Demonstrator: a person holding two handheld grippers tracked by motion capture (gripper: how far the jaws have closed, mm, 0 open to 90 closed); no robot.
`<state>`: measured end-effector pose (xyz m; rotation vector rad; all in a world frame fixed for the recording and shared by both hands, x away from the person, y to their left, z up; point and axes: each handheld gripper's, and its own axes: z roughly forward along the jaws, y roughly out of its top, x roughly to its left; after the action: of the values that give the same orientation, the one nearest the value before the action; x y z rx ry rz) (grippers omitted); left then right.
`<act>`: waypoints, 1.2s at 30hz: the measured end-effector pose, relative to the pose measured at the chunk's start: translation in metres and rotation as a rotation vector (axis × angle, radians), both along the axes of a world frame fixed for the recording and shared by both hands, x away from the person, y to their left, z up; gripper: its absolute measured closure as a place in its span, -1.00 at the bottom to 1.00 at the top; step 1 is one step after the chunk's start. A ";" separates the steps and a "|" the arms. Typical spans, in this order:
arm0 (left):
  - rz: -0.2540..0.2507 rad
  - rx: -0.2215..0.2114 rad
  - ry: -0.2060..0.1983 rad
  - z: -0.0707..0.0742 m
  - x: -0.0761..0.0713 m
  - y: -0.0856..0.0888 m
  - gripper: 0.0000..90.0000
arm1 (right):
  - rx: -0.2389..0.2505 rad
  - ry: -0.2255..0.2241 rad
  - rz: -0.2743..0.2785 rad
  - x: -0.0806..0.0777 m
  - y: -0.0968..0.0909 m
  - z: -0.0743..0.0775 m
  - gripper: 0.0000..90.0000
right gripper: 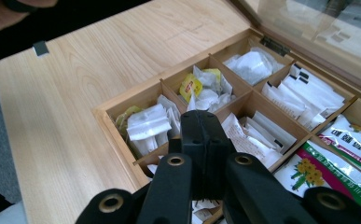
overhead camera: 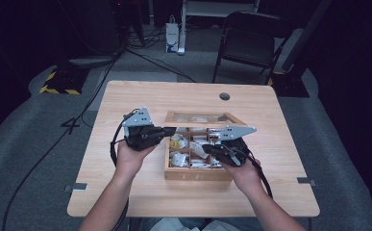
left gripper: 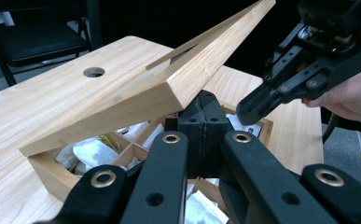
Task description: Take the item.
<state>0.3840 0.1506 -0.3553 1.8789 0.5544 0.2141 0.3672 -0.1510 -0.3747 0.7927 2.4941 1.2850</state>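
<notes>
A wooden box [overhead camera: 198,174] with several compartments of sachets stands mid-table. Its glass-paned lid [overhead camera: 205,118] is hinged at the far side and raised partway. My left gripper [overhead camera: 170,130] comes in from the left, shut. In the left gripper view, its tip [left gripper: 205,116] sits just under the front corner of the tilted lid [left gripper: 169,88]. My right gripper [overhead camera: 206,148] is shut with nothing in it and hovers over the open compartments. Its tip [right gripper: 201,123] is above the divider between white sachets [right gripper: 150,123] and paper packets [right gripper: 257,135]. From the left gripper view, the right gripper [left gripper: 257,105] points down into the box.
A round cable hole [overhead camera: 224,96] is in the table near the far edge. A folding chair [overhead camera: 251,38] and a white bag [overhead camera: 172,36] stand on the floor beyond. Bare tabletop [overhead camera: 126,101] lies left and right of the box.
</notes>
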 end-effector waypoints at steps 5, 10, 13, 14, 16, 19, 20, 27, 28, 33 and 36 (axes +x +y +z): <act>0.000 0.000 0.000 0.000 0.000 0.000 1.00 | 0.026 -0.014 -0.004 -0.003 -0.005 0.007 1.00; -0.002 0.002 0.002 0.000 0.000 0.000 1.00 | 0.043 -0.030 -0.006 -0.007 -0.011 0.016 1.00; -0.002 0.002 0.002 0.000 0.000 0.000 1.00 | 0.048 -0.040 -0.016 -0.010 -0.018 0.022 1.00; 0.000 0.003 0.002 0.000 0.000 -0.001 1.00 | 0.048 -0.043 -0.021 -0.011 -0.021 0.023 1.00; -0.002 0.004 0.004 0.000 0.000 -0.001 1.00 | 0.055 -0.048 -0.028 -0.013 -0.027 0.027 1.00; -0.002 0.005 0.004 0.000 0.000 -0.001 1.00 | 0.060 -0.055 -0.046 -0.016 -0.037 0.031 1.00; 0.000 0.007 0.004 0.000 0.000 -0.001 1.00 | 0.061 -0.055 -0.051 -0.017 -0.041 0.032 1.00; 0.000 0.005 0.005 0.000 0.000 -0.001 1.00 | 0.066 -0.067 -0.091 -0.023 -0.065 0.039 1.00; 0.002 0.005 0.006 0.000 0.000 -0.001 1.00 | 0.067 -0.070 -0.097 -0.023 -0.068 0.039 1.00; 0.002 0.003 0.004 0.000 0.001 -0.002 1.00 | 0.073 -0.069 -0.129 -0.025 -0.083 0.041 1.00; 0.002 0.004 0.002 0.001 0.001 -0.002 1.00 | 0.077 -0.070 -0.149 -0.026 -0.091 0.040 1.00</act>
<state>0.3847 0.1490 -0.3547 1.8826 0.5575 0.2146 0.3411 -0.2418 -0.3343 0.9151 2.2965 1.3388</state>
